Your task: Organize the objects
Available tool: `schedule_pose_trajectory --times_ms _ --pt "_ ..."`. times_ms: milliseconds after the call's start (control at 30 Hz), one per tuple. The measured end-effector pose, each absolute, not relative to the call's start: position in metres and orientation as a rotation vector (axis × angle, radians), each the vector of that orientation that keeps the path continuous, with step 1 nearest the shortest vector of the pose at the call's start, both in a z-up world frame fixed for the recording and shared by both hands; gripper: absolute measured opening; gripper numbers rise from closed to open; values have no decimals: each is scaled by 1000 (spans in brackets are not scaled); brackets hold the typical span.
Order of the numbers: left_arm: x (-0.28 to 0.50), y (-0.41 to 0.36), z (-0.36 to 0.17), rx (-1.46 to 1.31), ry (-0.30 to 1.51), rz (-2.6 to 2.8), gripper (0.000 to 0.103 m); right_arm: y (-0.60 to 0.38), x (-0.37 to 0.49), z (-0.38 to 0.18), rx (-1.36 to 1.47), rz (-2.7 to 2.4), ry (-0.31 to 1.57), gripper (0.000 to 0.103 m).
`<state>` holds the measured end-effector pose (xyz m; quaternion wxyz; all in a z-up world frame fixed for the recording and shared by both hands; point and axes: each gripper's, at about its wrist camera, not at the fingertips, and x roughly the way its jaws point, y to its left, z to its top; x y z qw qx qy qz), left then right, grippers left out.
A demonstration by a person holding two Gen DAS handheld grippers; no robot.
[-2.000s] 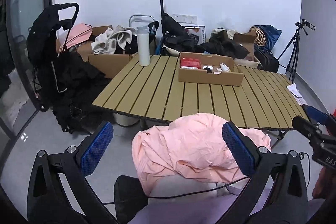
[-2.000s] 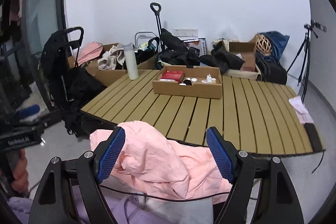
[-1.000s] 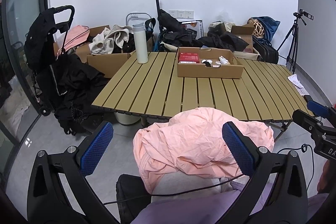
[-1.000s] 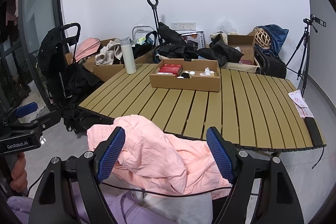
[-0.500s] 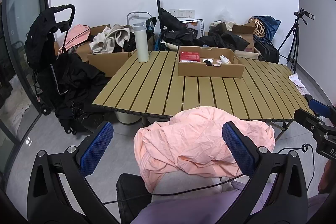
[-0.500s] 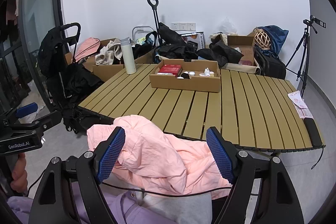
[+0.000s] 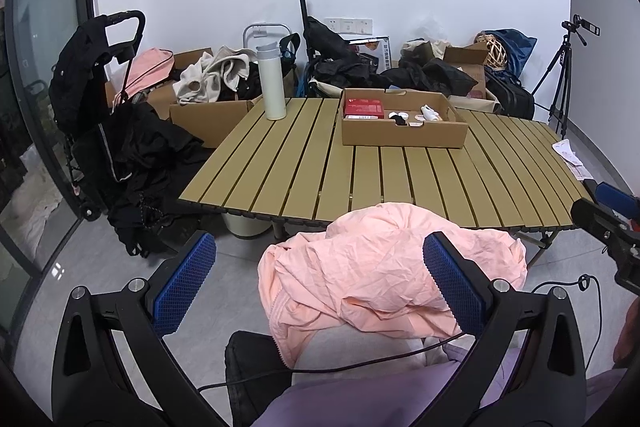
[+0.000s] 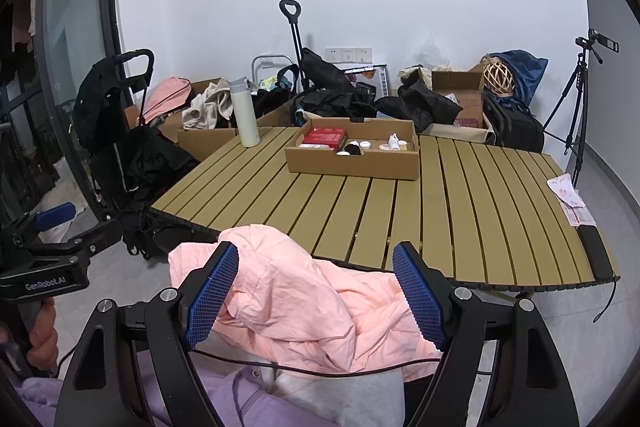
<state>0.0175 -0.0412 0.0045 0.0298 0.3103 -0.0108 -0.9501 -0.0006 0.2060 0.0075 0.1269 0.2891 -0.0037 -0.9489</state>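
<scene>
Slatted table (image 7: 384, 167) ahead; pink garment (image 7: 384, 267) below, beyond both grippers' spread fingers (image 8: 212, 291), ungrasped.

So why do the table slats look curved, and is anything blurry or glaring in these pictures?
Left wrist view: the fisheye lens bows the table slats and blackens the corners; light is soft and even, everything sharp, with a small bright reflection on the floor. Right wrist view: the same bending, strongest at the glass door; no blur, only faint shadows.

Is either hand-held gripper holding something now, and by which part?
Nothing is held. The left hand-held gripper and right hand-held gripper are open above the pink garment.
</scene>
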Motion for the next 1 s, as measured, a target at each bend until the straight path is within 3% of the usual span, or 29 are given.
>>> schedule_pose_trajectory --times_ms 1000 --pt "17 -41 6 956 -34 -2929 103 207 -5 5 857 -2765 1 83"
